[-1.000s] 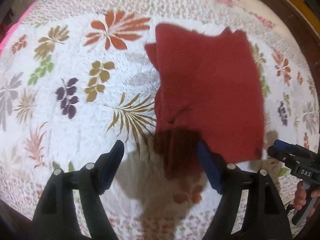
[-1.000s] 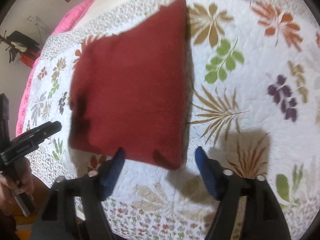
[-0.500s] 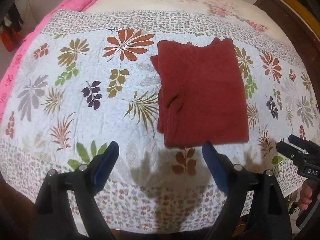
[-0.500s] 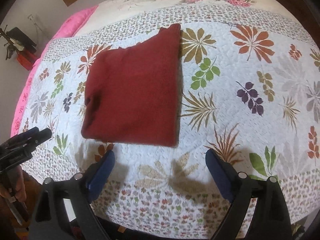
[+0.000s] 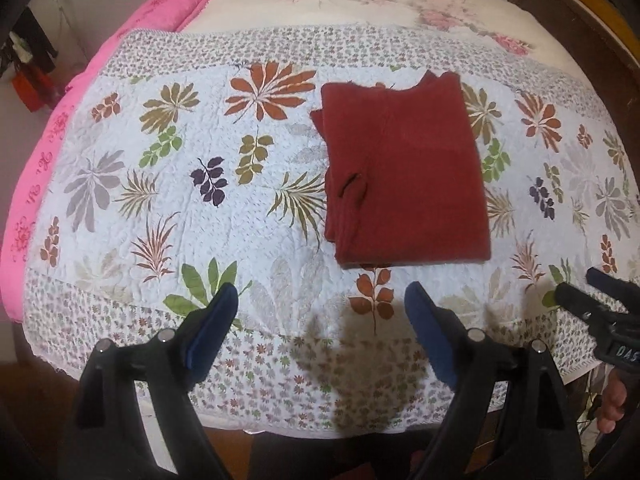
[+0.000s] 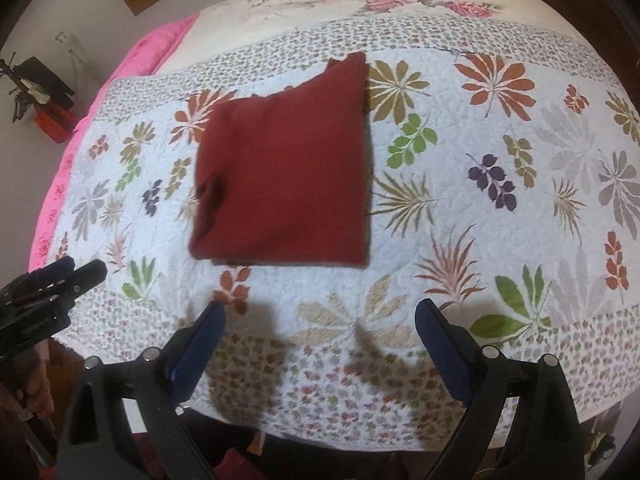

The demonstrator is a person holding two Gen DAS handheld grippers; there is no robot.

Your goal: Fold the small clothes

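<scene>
A dark red garment (image 5: pixel 404 172) (image 6: pixel 284 172) lies folded into a flat rectangle on the leaf-patterned quilt (image 5: pixel 180 184) (image 6: pixel 480 208). My left gripper (image 5: pixel 320 304) hangs open above the quilt's near edge, well short of the garment, nothing between its blue pads. My right gripper (image 6: pixel 320 320) is likewise open and empty, back from the garment's near edge. Each gripper shows at the side of the other's view: the right gripper (image 5: pixel 600 316) at right, the left gripper (image 6: pixel 44 300) at left.
A pink blanket (image 5: pixel 100 76) runs along the bed's left side and a cream floral sheet (image 5: pixel 360 4) covers the far end. A dark wooden bed frame (image 5: pixel 580 20) rises at right. Dark and red objects (image 6: pixel 40 96) stand by the left wall. A hand (image 5: pixel 612 404) holds the right gripper.
Both grippers have pulled back and up from the garment's near edge to the bed's near edge. The garment now lies flat and still on the quilt.
</scene>
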